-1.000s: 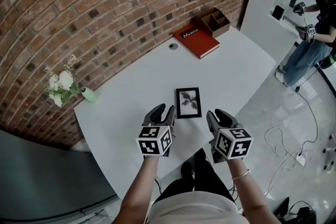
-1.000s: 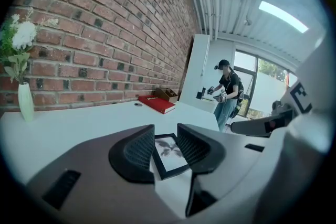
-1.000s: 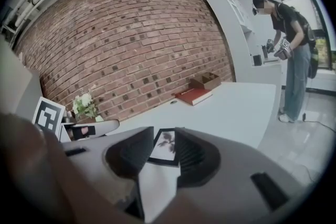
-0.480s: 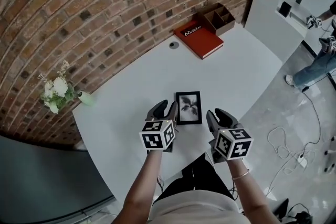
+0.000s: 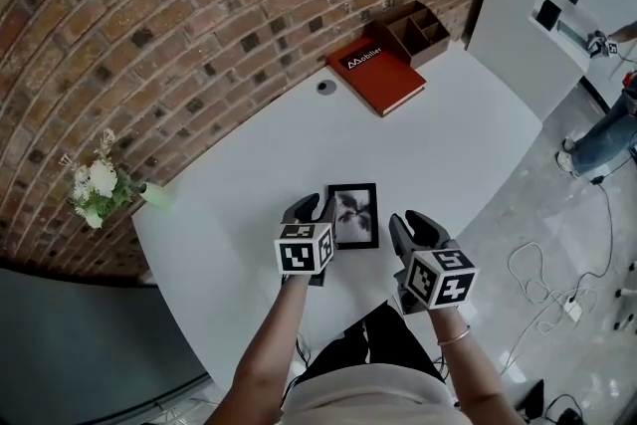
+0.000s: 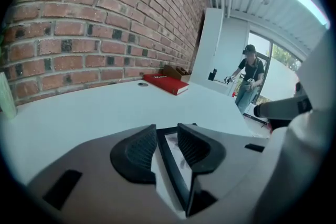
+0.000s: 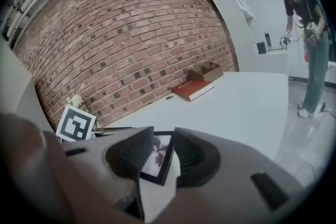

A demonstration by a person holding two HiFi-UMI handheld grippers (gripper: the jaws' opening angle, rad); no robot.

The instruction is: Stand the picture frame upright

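From the head view, the picture frame (image 5: 355,214) lay flat, face up, near the front edge of the white table (image 5: 468,134). The left gripper (image 5: 311,207) sat at the frame's left edge, its tips overlapping that side. The right gripper (image 5: 416,224) hung just off the frame's lower right corner, apart from it. A red book (image 5: 376,75) rested well beyond the frame, towards the brick wall (image 5: 179,25), with a wooden organizer (image 5: 413,30) further on. A small vase of flowers (image 5: 92,184) stood far to the frame's left.

In the left gripper view, the left gripper (image 6: 167,131) had its jaws spread. The frame's (image 6: 172,165) black left edge ran through the gap between them, and neither pad pressed on it. The book (image 6: 167,84) lay far past the frame.

In the right gripper view, the right gripper (image 7: 164,136) also had its jaws spread and gripped nothing. The frame (image 7: 156,160) showed between them, a corner pointing towards the camera. The book (image 7: 193,89) lay beyond the frame.
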